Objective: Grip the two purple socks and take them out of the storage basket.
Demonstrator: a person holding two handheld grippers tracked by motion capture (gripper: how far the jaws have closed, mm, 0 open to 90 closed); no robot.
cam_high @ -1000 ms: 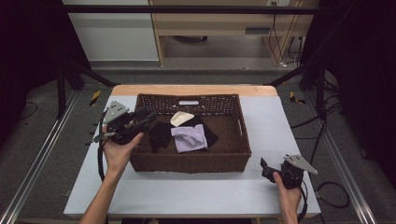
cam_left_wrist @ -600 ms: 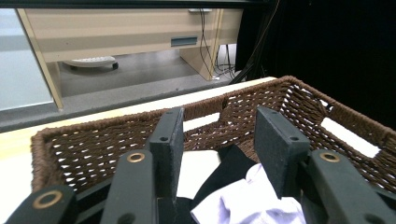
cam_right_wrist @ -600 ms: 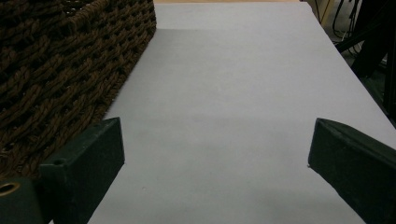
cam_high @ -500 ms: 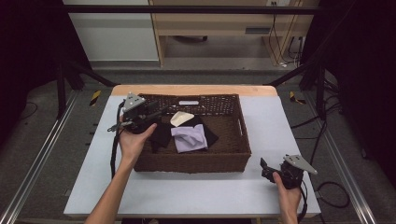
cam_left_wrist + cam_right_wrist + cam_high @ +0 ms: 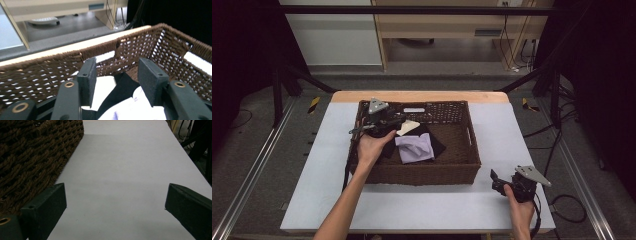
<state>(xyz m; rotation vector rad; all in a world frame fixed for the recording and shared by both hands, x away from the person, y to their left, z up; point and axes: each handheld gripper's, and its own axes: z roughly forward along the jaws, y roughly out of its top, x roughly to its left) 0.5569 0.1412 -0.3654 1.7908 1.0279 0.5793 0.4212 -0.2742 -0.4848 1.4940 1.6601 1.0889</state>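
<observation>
Left gripper: jaws apart, just been widening, hovering over black cloth inside brown wicker basket.
Right gripper: resting wide apart, basket's 4 o'clock.
Advice: descending straight, pinching one fold.

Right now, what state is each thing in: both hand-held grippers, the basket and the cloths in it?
Left hand-held gripper: open, jaws just been opening, nothing gripped, above the cloths.
Right hand-held gripper: open, empty, over the table.
Basket: upright, holding cloths.
Lilac cloth: crumpled, on top.
Black cloth: underneath.
White cloth: loose.
</observation>
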